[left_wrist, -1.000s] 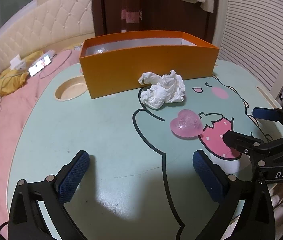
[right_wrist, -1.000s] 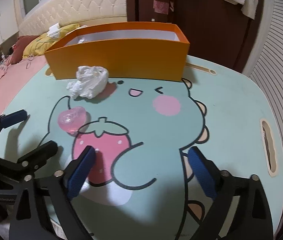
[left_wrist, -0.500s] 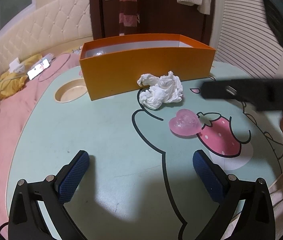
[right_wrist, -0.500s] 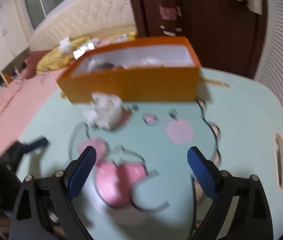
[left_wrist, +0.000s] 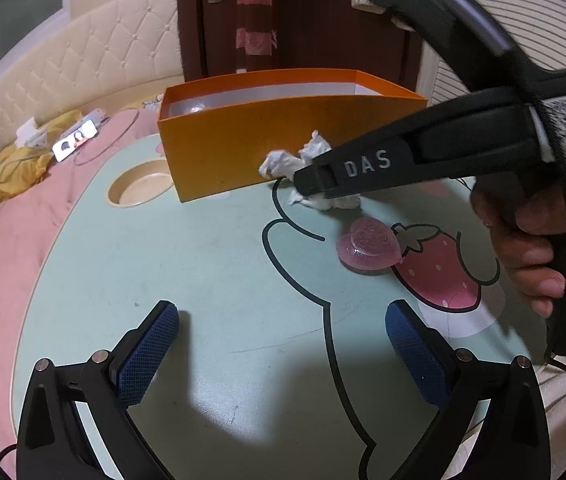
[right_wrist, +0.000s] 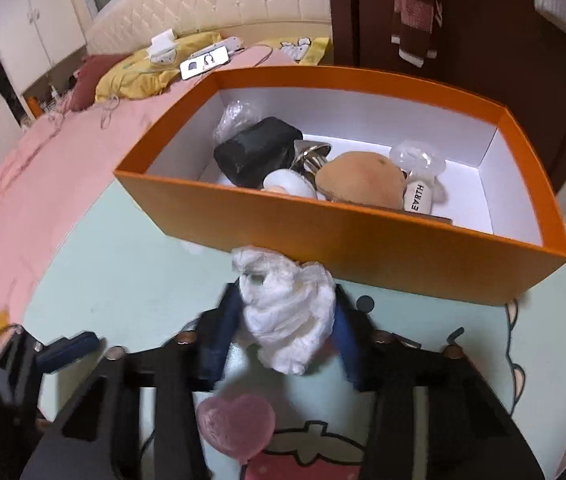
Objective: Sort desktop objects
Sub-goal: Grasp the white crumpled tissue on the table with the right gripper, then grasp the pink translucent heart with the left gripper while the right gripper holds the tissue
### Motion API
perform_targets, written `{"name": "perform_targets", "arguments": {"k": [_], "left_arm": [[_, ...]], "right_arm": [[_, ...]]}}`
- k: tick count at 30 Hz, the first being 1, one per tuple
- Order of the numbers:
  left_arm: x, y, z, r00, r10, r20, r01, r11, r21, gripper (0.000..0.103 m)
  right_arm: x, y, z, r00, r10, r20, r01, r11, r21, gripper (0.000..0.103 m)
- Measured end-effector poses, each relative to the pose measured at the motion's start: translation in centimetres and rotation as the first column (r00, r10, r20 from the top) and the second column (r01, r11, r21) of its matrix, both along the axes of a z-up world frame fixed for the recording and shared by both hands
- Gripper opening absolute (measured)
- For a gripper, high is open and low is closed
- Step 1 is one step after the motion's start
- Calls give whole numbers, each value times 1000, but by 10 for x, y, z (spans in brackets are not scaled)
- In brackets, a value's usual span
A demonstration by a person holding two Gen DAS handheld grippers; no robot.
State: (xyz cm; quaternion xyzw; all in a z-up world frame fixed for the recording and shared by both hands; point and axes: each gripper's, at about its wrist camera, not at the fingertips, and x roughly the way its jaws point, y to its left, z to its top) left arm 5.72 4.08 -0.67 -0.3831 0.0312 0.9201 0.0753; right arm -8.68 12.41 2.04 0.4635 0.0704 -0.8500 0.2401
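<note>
Crumpled tissue [right_wrist: 287, 320] sits between the right claw's [right_wrist: 286, 330] blue pads, just before the orange box [right_wrist: 363, 236].

The tissue lies on the mint-green counter [left_wrist: 163, 264] against the box's near wall, and the right claw has narrowed around it with a pad at each side; whether they press it yet I cannot tell. A pink heart-shaped piece [left_wrist: 369, 244] rests nearer the counter's front edge, beside the printed strawberry. Inside the box lie a black pouch [right_wrist: 257, 150], a tan plush [right_wrist: 359, 180] and a white tube. Beyond the counter's left edge spreads a pink bed [left_wrist: 11, 240] with a tufted cream headboard; a dark door stands behind. The right hand [left_wrist: 531, 240] grips its handle, reaching down and forward. The left claw [left_wrist: 283, 356] hovers low over the front edge, spread wide, holding nothing.
</note>
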Motion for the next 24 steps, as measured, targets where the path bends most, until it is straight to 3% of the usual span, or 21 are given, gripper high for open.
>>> {"name": "perform_targets", "arguments": {"k": [5,15,22,24], "left_arm": [[0,1,0,1000,0,0,0,1000,-1,103],[2,-10,0,1000,-19,-4,19,1000,-2,103],[-1,-10,7,998,-43,43,43,999,1,102],[2,-9,15,998,-63,2,62,997,34,102]], "right_arm": [[17,1,9,997,-6,-83,10,998,55,22],[36,29,33,985,-46,-168,56,997,54,22],[47,57,34,981,-84,-177,88,996,16,22],[50,71,30,980,-108,-164,109,994,-3,22]]}}
